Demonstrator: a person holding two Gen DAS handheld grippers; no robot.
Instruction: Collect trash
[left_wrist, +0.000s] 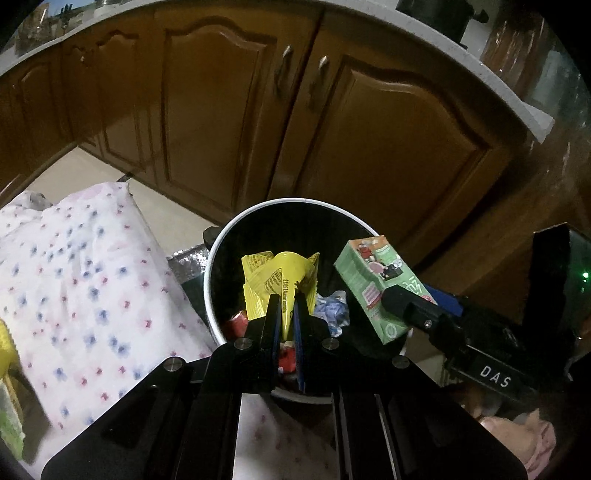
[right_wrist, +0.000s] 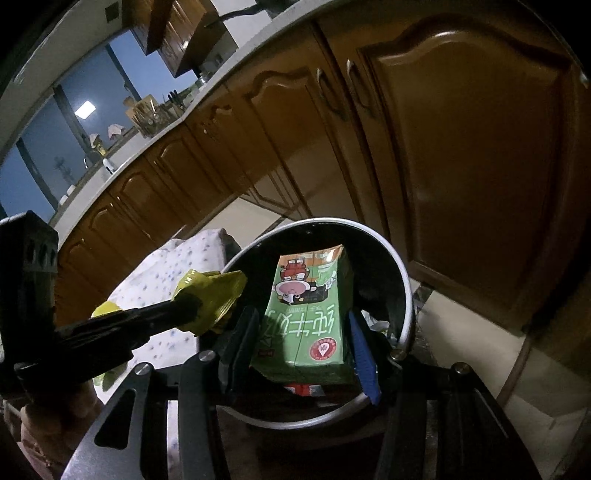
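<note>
Here we have two pieces of trash held over the round bin (left_wrist: 221, 236), whose white rim and dark inside sit on the floor in front of the brown cabinet doors (left_wrist: 229, 110). Our left gripper (left_wrist: 286, 299) has its jaws pinched nearly together on a crumpled yellow wrapper (left_wrist: 277, 277), which hangs above the bin's middle. Our right gripper (right_wrist: 301, 332) stands about half open, its pads pressed against the two sides of a green milk carton (right_wrist: 310, 306); the carton is tilted, its top pointing away from us, over the bin's right side. Inside the bin we see more rubbish: a bit of red packaging (left_wrist: 236, 321) and some crumpled pale paper (left_wrist: 332, 306). Just left of the bin lies a white cloth with small blue and red flowers (left_wrist: 92, 277). Above the cabinets runs a pale countertop (left_wrist: 424, 33), and in the right wrist view a dark window (right_wrist: 55, 147) stands behind it.
</note>
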